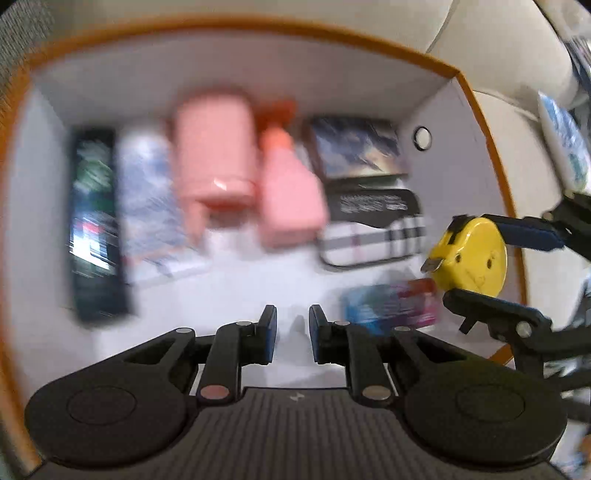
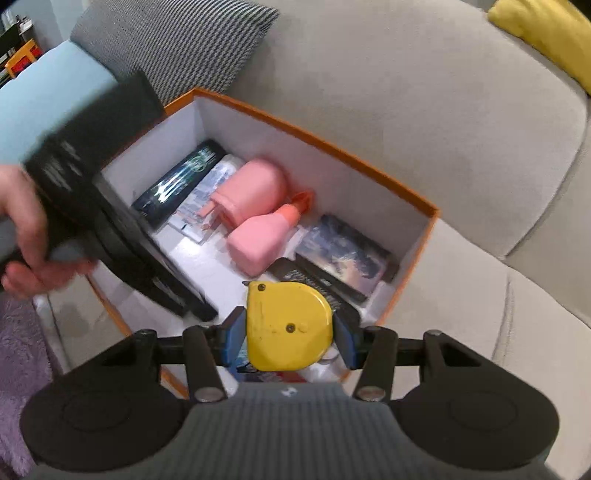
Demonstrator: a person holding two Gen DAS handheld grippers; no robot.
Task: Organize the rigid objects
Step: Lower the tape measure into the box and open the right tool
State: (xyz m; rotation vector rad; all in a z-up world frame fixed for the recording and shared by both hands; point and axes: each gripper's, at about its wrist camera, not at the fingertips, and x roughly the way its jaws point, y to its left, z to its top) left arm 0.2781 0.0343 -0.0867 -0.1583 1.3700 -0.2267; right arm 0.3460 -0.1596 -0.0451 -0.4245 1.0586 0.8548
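Observation:
My right gripper (image 2: 290,328) is shut on a yellow tape measure (image 2: 288,326) and holds it over the near right part of an orange-rimmed white box (image 2: 332,147); the tape measure also shows in the left wrist view (image 1: 469,254). My left gripper (image 1: 292,332) hangs over the box's white floor, empty, its fingers a narrow gap apart. In the box lie a dark long box (image 2: 181,181), a pale tube (image 2: 207,199), two pink bottles (image 2: 258,192) (image 2: 262,240), a picture-covered case (image 2: 343,254) and a checked pouch (image 1: 373,240).
The box sits on a grey sofa (image 2: 406,92). A patterned grey cushion (image 2: 177,40) lies behind it and a yellow cushion (image 2: 546,33) at the far right. A colourful small packet (image 1: 388,302) lies in the box's near right corner. A purple rug (image 2: 18,350) lies at the left.

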